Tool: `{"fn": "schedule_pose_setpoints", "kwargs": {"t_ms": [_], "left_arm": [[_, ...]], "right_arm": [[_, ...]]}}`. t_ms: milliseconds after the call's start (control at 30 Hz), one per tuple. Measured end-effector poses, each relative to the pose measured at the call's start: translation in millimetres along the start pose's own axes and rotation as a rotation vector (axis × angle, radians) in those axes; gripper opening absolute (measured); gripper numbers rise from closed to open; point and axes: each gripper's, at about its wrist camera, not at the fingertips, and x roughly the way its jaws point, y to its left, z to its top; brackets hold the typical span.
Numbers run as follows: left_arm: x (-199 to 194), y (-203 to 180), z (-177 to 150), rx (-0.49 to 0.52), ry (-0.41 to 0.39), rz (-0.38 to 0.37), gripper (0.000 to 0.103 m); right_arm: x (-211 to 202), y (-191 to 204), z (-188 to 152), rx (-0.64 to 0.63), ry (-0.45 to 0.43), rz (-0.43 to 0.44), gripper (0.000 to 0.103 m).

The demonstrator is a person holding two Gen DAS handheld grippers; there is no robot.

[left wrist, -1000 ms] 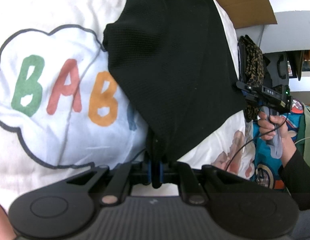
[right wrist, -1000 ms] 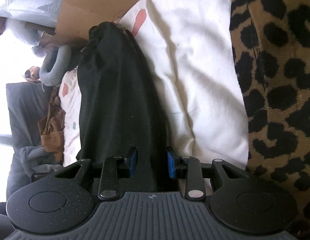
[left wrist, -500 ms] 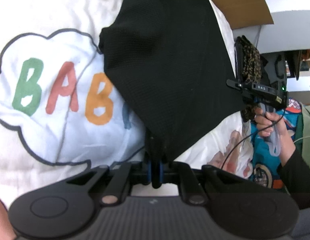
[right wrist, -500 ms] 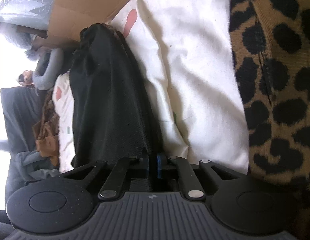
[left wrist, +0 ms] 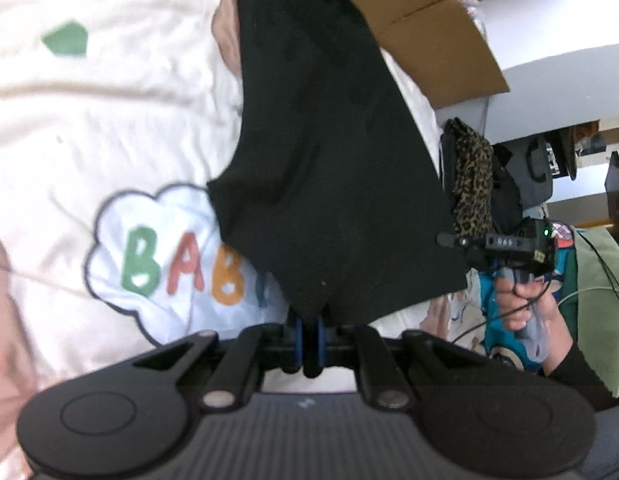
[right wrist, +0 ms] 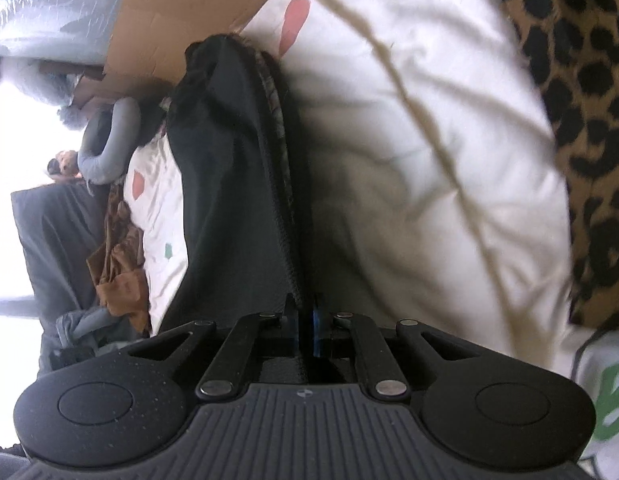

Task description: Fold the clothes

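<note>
A: Left gripper (left wrist: 308,330) first. Jaws pinched tight on a corner of the black garment (left wrist: 329,168), blue pads with cloth squeezed between them.

B: And the right gripper (right wrist: 307,332)? Same story: jaws clamped on an edge of that black garment (right wrist: 233,184), barely a sliver of gap, fabric filling it.

A: From the left jaws the cloth fans out straight ahead, wide and taut, up to a bunched end at the far side.

B: From the right jaws it runs ahead as a folded ridge, stitched hem showing along the right flank.

A: Under it, the white blanket (left wrist: 89,120). Left of the left jaws there's a cloud outline with coloured letters, B-A-B readable, the rest covered by the black cloth.

B: Right of my jaws, more white blanket (right wrist: 421,152), creased, then leopard-print fabric (right wrist: 581,120) at the far right.

A: I see that leopard-print fabric (left wrist: 471,184) too, off to the right, just above the right gripper (left wrist: 453,240), with a hand (left wrist: 525,304) wrapped round its handle.

B: Beyond everything, a cardboard box (left wrist: 433,48) ahead.

A: Confirmed, cardboard box (right wrist: 169,16) past the cloth's far end.
</note>
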Motion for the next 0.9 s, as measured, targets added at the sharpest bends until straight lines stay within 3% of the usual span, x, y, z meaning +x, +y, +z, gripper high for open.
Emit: {"fn": "schedule_pose_setpoints", "kwargs": {"t_ms": [667,733,900], "left_arm": [[-93.7,-17.0,19.8,0.079,-0.172,0.046,0.007],[-103.1,-14.9,17.5,0.105,-0.191,0.062,0.007],[-101.8,16.8,10.6,0.036,-0.189,0.107,0.007]], "right_arm": [[33.5,62.7,-63.0,-0.120,0.135,0.094,0.004],[36.8,66.8,-68.0,-0.128,0.150,0.103,0.004],[47.3,73.4,-80.7,-0.157,0.193,0.115,0.003]]}}
